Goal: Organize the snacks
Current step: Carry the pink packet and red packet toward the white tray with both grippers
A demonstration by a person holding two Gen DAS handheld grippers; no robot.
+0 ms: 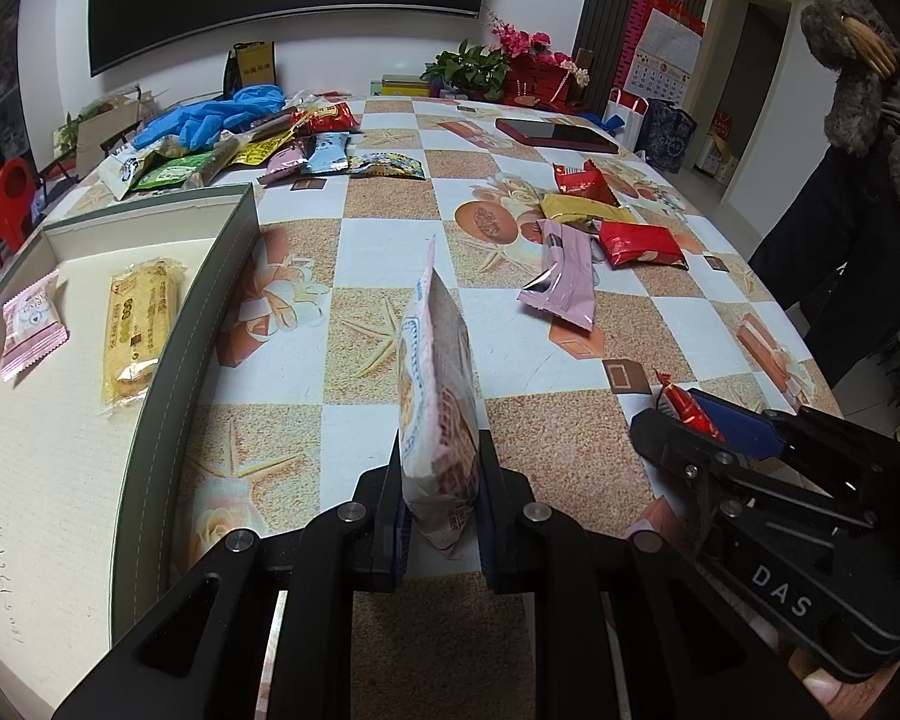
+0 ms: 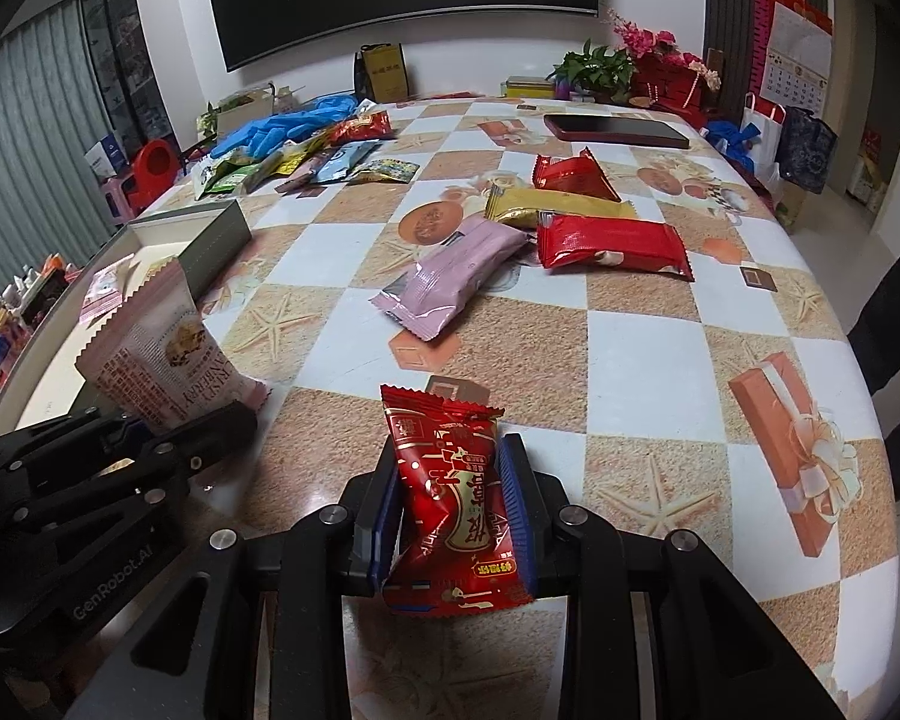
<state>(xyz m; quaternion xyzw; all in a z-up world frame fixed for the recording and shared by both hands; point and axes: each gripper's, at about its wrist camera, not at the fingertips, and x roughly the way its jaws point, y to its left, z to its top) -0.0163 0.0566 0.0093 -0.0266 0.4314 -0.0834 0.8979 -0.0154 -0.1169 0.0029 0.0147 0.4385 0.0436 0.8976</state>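
Note:
My left gripper [image 1: 439, 480] is shut on a pink-and-white snack packet [image 1: 435, 396], held edge-up above the table beside the grey box [image 1: 168, 360]. The packet also shows in the right wrist view [image 2: 162, 354]. My right gripper [image 2: 450, 504] is shut on a red snack packet [image 2: 450, 498]; it shows at the right of the left wrist view [image 1: 690, 414]. The box holds a yellow packet [image 1: 138, 330] and a small pink packet [image 1: 30, 324]. Loose on the table lie a pink packet [image 2: 450, 276], a long red packet [image 2: 612, 246], a gold packet [image 2: 552, 207] and another red packet [image 2: 573, 177].
A pile of several snacks [image 1: 258, 156] and blue gloves [image 1: 210, 117] lies at the far left of the checkered table [image 2: 630, 360]. A dark phone [image 2: 615, 129] lies at the far right. Plants and a red gift box [image 2: 666, 75] stand at the back. A person's dark coat [image 1: 840, 252] is at the right.

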